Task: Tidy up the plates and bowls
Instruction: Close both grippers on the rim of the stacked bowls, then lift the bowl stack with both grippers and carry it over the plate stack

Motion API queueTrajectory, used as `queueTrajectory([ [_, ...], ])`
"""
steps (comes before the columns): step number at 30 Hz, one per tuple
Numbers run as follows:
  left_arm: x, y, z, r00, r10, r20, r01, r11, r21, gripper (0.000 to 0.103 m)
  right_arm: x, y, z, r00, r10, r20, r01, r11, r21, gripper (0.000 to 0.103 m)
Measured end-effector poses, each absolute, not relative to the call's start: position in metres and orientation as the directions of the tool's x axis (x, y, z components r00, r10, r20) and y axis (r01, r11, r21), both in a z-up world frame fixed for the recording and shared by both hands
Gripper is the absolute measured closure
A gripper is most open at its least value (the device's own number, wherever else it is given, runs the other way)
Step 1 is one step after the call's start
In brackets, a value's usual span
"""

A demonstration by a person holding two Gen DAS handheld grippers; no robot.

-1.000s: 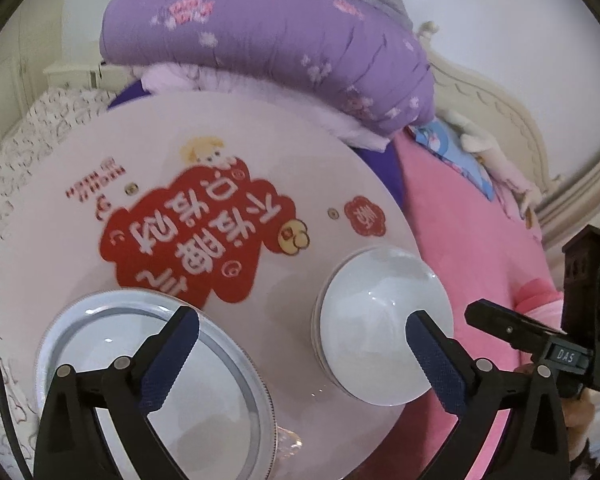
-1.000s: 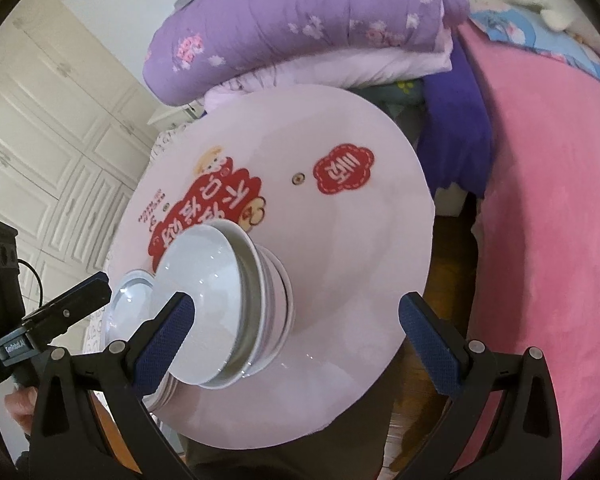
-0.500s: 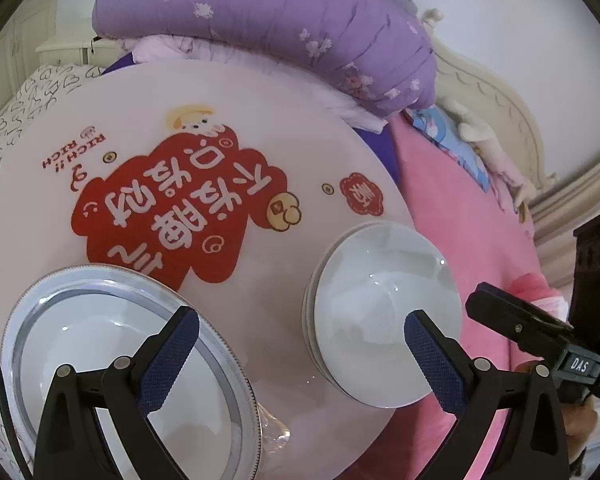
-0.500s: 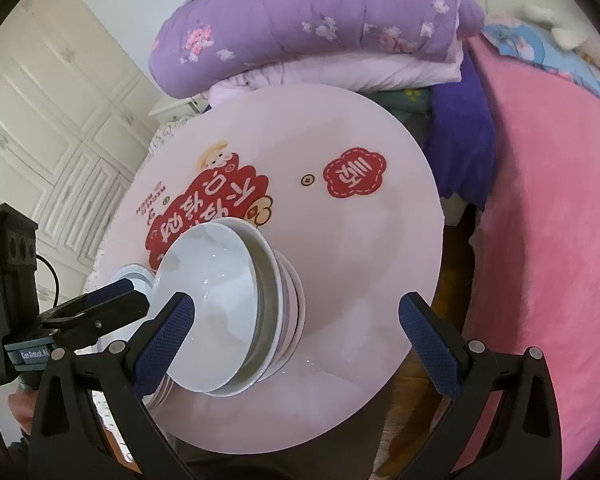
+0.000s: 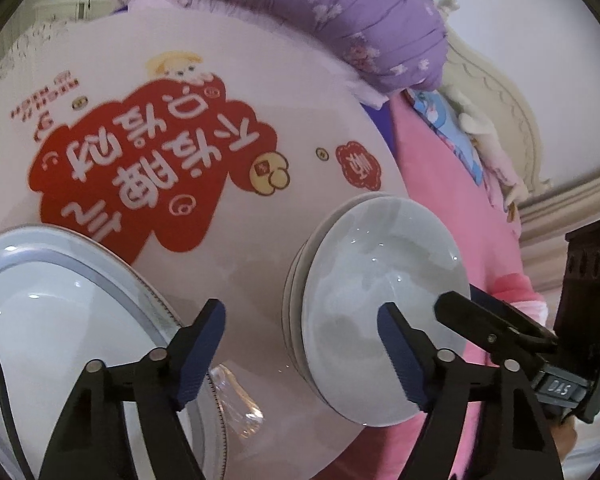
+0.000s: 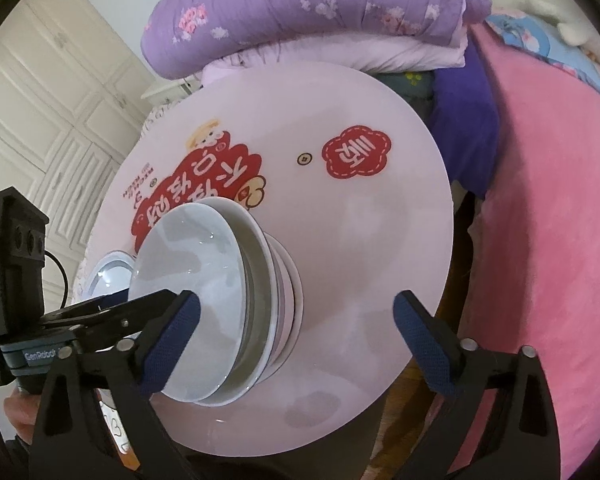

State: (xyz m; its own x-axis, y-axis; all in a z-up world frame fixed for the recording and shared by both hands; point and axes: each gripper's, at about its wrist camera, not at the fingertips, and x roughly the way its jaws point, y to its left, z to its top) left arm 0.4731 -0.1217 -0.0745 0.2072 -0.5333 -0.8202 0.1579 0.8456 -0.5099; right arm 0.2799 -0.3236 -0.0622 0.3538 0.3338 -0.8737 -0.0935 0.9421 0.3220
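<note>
A stack of white bowls (image 5: 380, 292) sits near the front edge of the round pink table (image 5: 268, 92). My left gripper (image 5: 300, 346) straddles the stack's left rim, one pad over the top bowl's inside and the other over the table. Its jaws are closing and no pad presses on the rim. My right gripper (image 6: 298, 342) straddles the bowls (image 6: 196, 276) from the other side, jaws wide and closing slightly, not gripping. A white plate with a grey-blue band (image 5: 56, 320) lies left of the bowls, also visible as the plate (image 6: 108, 276) behind them.
A folded purple quilt (image 6: 308, 12) lies behind the table, and a pink bed cover (image 6: 548, 240) borders its right side. White wardrobe doors (image 6: 48, 92) stand to the left. Something clear and glassy (image 5: 236, 404) peeks out by the plate's rim.
Both grippers have come down closer to the bowl stack. The left jaws have narrowed markedly and now straddle the top bowl's rim. The right jaws have narrowed a little.
</note>
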Motion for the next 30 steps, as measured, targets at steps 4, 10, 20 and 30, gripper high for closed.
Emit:
queueTrajectory([
  [4,0.479,-0.125,-0.086,0.187,-0.545,-0.817,0.13,0.838,-0.529,0.037,0.285,-0.319,-0.073,0.312,0.336,-0.889,-0.093,0.942,0.323,0.025],
  [10,0.486,-0.13,-0.105,0.137,-0.569,-0.811,0.082,0.822,-0.563,0.056,0.291,-0.314,-0.087,0.261,0.346,-0.901,-0.087,0.938,0.335,0.042],
  [20,0.487,-0.134,-0.098,0.129,-0.559,-0.819,0.068,0.829,-0.555,0.077,0.287,-0.308,-0.084,0.258,0.398,-0.88,-0.085,0.917,0.39,0.068],
  [30,0.485,-0.134,-0.093,0.103,-0.549,-0.829,0.07,0.836,-0.545,0.076,0.284,-0.313,-0.09,0.217,0.415,-0.884,-0.049,0.909,0.415,0.055],
])
